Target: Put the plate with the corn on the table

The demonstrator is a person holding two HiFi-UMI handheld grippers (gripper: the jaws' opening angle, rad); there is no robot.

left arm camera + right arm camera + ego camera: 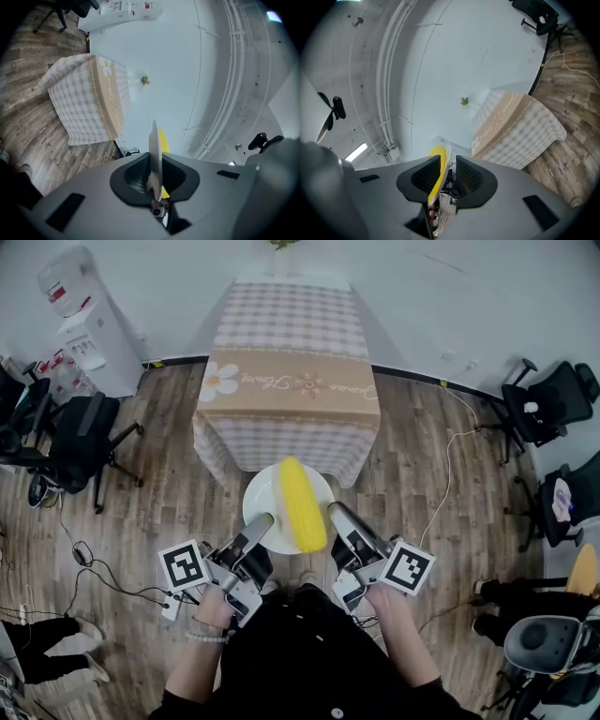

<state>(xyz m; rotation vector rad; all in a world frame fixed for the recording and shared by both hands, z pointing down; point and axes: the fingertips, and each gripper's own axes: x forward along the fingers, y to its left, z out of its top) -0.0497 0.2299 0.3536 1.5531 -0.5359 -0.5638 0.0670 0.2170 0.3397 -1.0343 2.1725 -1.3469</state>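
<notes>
A white plate carrying a yellow corn cob is held in the air just short of the table, which wears a checked cloth. My left gripper is shut on the plate's left rim and my right gripper on its right rim. In the left gripper view the plate shows edge-on between the jaws of the left gripper, the corn behind it and the table ahead. In the right gripper view the right gripper clamps the plate rim beside the corn.
A water dispenser stands at the back left. Office chairs sit at the left and right. Cables trail over the wood floor. A small plant is at the table's far end.
</notes>
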